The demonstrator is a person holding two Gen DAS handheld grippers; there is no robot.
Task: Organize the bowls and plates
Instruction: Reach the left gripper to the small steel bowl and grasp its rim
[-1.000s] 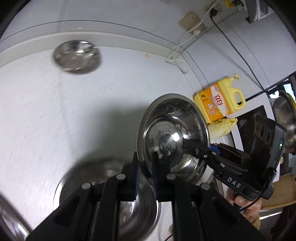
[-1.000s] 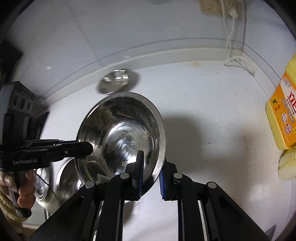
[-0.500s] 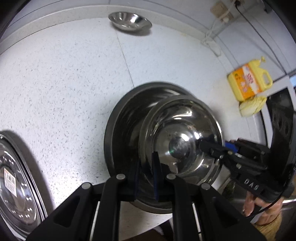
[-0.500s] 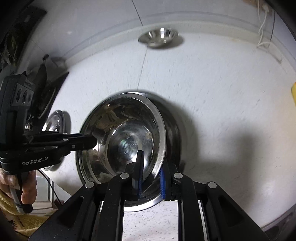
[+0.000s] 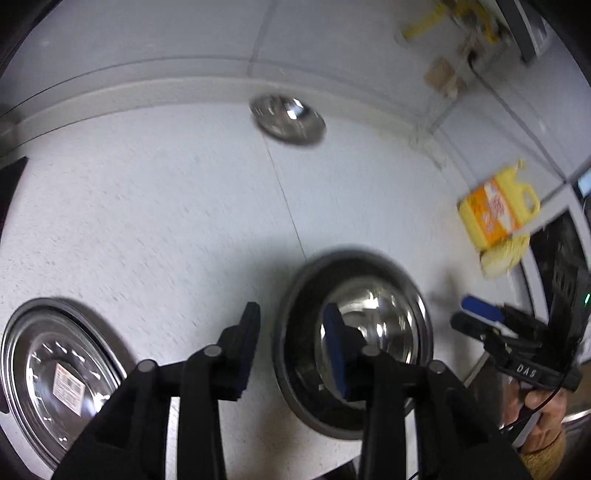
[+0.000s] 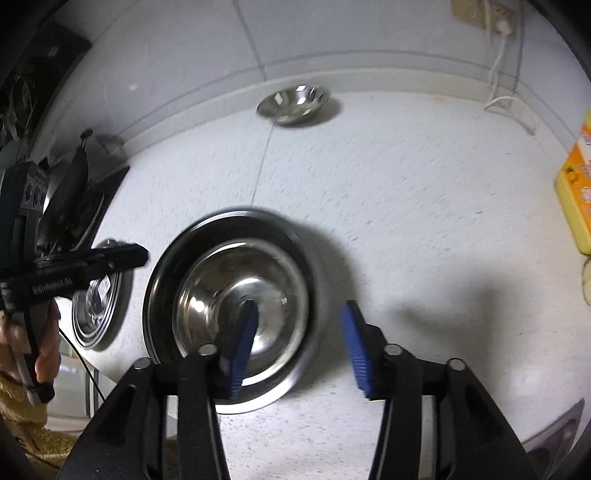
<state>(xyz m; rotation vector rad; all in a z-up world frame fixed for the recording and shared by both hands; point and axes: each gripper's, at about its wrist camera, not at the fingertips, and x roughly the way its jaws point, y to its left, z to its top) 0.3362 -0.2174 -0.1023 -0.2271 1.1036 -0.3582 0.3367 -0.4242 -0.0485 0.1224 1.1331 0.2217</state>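
Nested bowls: a shiny steel bowl [image 5: 373, 325] sits inside a larger dark-rimmed steel bowl [image 5: 295, 369] on the white speckled counter [image 5: 147, 203]; both views show it.
Left gripper [image 5: 291, 343]: jaws have just been opening and stand spread, the large bowl's rim between them, pads clear of it.
Right gripper [image 6: 299, 343]: jaws have just been opening, spread, one over the inner bowl, the other outside the rim, nothing pinched.
Left view only: the whole round steel plate with a paper sticker [image 5: 55, 376] at far left; a pale yellow cloth [image 5: 502, 254] by the yellow detergent jug [image 5: 495, 210].
Right view only: white wall socket with plugged cord [image 6: 480, 14].
Both views: small steel bowl [image 6: 293, 103] near the back wall.
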